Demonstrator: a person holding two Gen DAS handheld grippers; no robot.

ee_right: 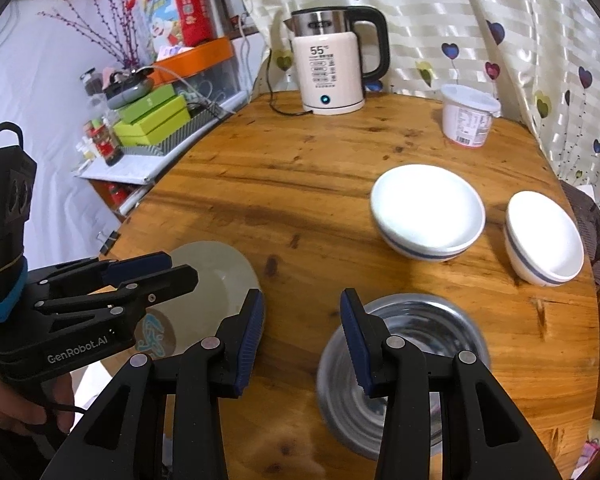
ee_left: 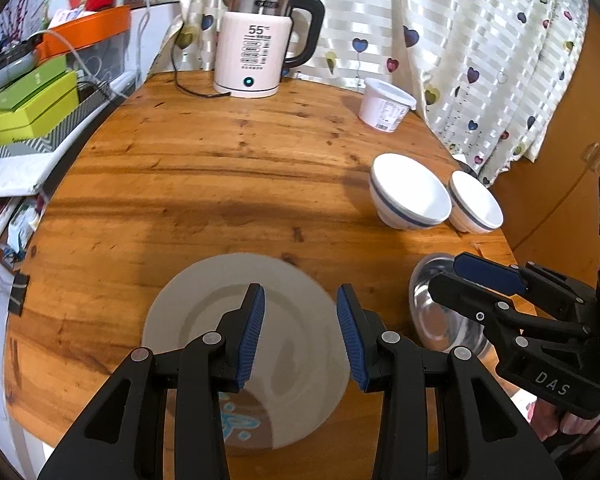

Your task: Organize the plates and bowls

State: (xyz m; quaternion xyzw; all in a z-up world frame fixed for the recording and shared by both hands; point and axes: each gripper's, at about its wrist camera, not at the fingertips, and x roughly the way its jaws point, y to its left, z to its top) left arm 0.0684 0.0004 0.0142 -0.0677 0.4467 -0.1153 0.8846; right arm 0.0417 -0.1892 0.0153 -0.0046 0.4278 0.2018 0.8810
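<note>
With jaws apart and empty, the left gripper [ee_left: 300, 332] should descend squarely onto the round grey ceramic plate's [ee_left: 188, 320] rim, as the right gripper [ee_right: 302, 336] should onto the shiny steel bowl [ee_right: 432, 320].

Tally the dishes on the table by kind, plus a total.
White bowls with a blue band: 2, the larger one and the smaller one
Steel bowl: 1
Plate: 1
Total: 4 dishes. Not counted: the kettle and the white tub at the back of the table.
</note>
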